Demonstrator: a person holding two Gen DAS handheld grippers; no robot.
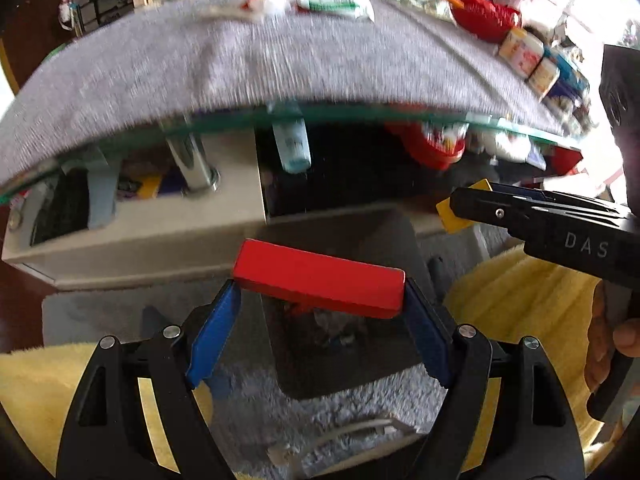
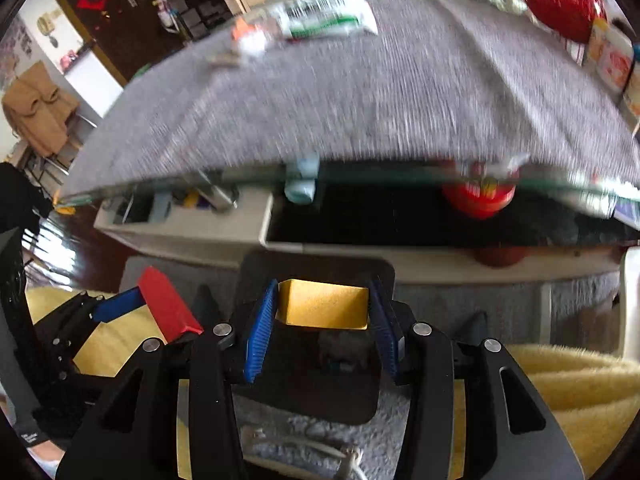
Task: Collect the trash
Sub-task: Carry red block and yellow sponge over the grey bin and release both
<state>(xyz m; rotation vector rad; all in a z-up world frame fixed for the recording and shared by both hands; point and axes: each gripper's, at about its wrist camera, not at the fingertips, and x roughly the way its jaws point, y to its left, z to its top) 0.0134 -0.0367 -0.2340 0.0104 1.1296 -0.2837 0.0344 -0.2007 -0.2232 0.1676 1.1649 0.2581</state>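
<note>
My left gripper (image 1: 320, 308) is shut on a long red box (image 1: 318, 280), held crosswise above a dark square bin (image 1: 384, 240) on the floor. My right gripper (image 2: 324, 320) is shut on a small yellow box (image 2: 323, 304) above the same bin (image 2: 316, 380). The right gripper with the yellow box (image 1: 452, 216) shows at the right of the left wrist view. The left gripper with the red box (image 2: 168, 304) shows at the left of the right wrist view. A white and green packet (image 2: 324, 14) and a small orange and white scrap (image 2: 248, 38) lie at the table's far side.
A glass table under a grey cloth (image 1: 240, 60) fills the upper half, its edge just beyond the bin. Red containers (image 1: 484, 14) and cartons (image 1: 524, 54) stand at its right. A shelf (image 1: 140, 220) with items sits under the table. Yellow fabric (image 2: 580, 384) lies beside the bin.
</note>
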